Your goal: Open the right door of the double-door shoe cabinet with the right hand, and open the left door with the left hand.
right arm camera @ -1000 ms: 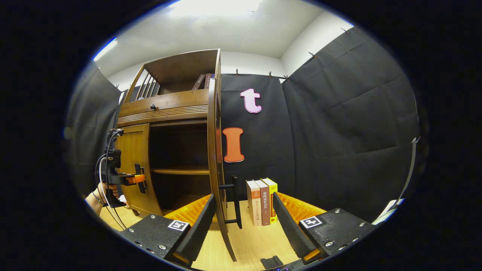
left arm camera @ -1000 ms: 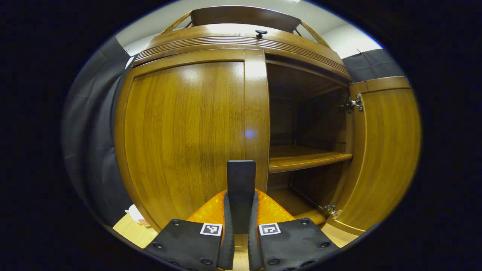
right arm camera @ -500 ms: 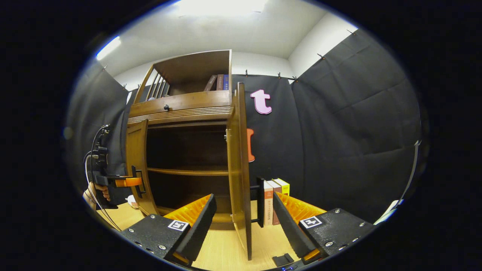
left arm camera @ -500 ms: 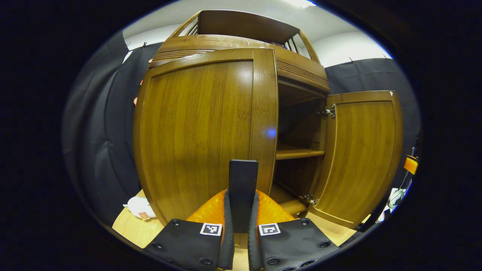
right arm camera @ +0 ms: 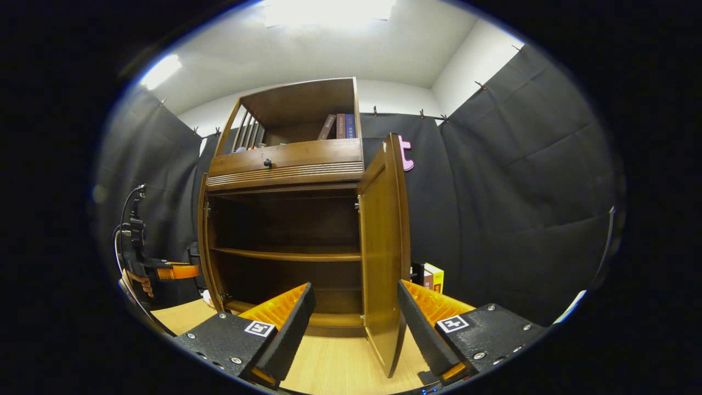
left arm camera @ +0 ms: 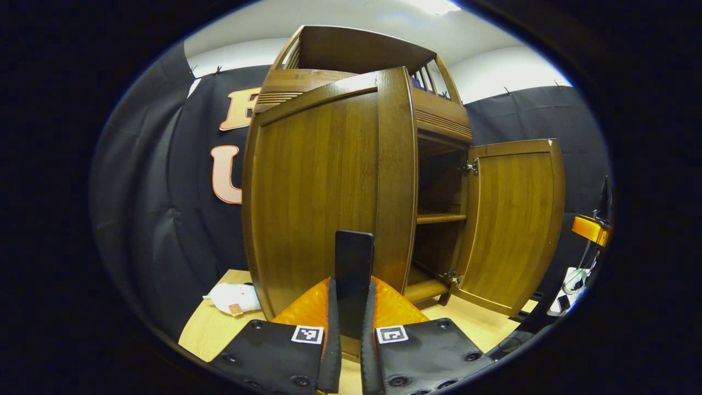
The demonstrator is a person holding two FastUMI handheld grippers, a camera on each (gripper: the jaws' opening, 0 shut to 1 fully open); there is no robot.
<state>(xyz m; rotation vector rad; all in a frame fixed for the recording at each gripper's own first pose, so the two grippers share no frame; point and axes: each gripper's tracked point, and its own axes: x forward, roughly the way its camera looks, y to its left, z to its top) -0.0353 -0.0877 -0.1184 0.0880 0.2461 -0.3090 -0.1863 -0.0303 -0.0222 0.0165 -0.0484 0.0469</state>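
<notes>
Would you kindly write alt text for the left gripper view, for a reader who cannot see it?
The left gripper is clamped on the dark handle of the cabinet's left door, which is swung open toward the camera. Beyond it the right door stands wide open, showing a shelf inside. A small white item lies on the light wooden surface at lower left.
</notes>
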